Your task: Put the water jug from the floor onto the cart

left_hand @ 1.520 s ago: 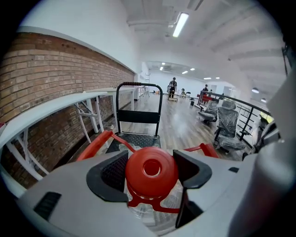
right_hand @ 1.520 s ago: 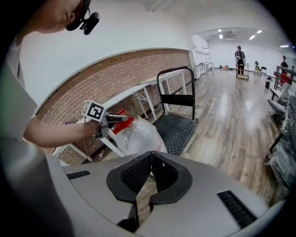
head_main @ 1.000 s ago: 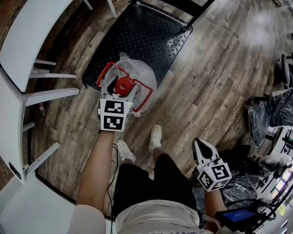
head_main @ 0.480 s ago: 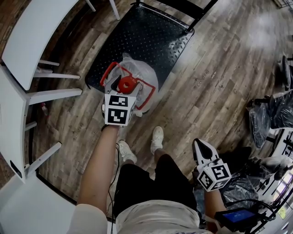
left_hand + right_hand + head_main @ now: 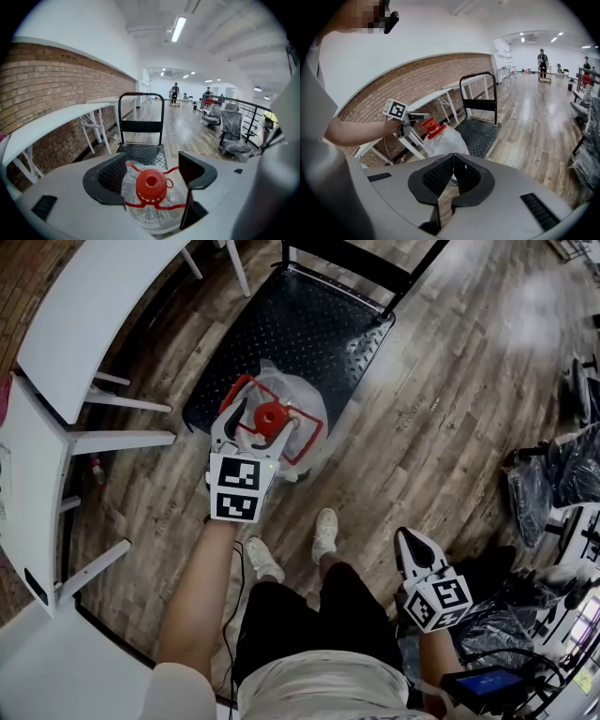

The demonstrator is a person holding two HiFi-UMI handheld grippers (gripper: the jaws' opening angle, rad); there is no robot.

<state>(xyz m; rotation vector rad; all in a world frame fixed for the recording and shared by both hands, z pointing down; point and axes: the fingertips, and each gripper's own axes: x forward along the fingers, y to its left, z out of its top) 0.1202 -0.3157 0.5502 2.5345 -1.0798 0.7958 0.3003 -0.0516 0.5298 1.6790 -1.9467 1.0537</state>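
The water jug (image 5: 298, 407) is clear plastic with a red cap (image 5: 271, 417) and a red carrying handle (image 5: 302, 441). It stands upright at the near edge of the black cart platform (image 5: 309, 320); I cannot tell whether its base rests on the cart or the floor. My left gripper (image 5: 255, 427) hovers over the jug's top, and its jaws have just been opening. In the left gripper view the red cap (image 5: 151, 183) sits between the pads (image 5: 112, 174) with gaps on both sides. My right gripper (image 5: 413, 546) hangs shut and empty by my right leg, away from the jug (image 5: 443, 139).
White desks (image 5: 89, 315) with slanted legs stand along the brick wall at the left. The cart's upright push handle (image 5: 140, 112) is at its far end. Office chairs wrapped in plastic (image 5: 562, 465) stand at the right. Wood floor lies between cart and chairs.
The left gripper's jaws stand wider round the red cap than before, and the gripper has lifted a little. The jug has stayed in place. The right gripper has not moved.
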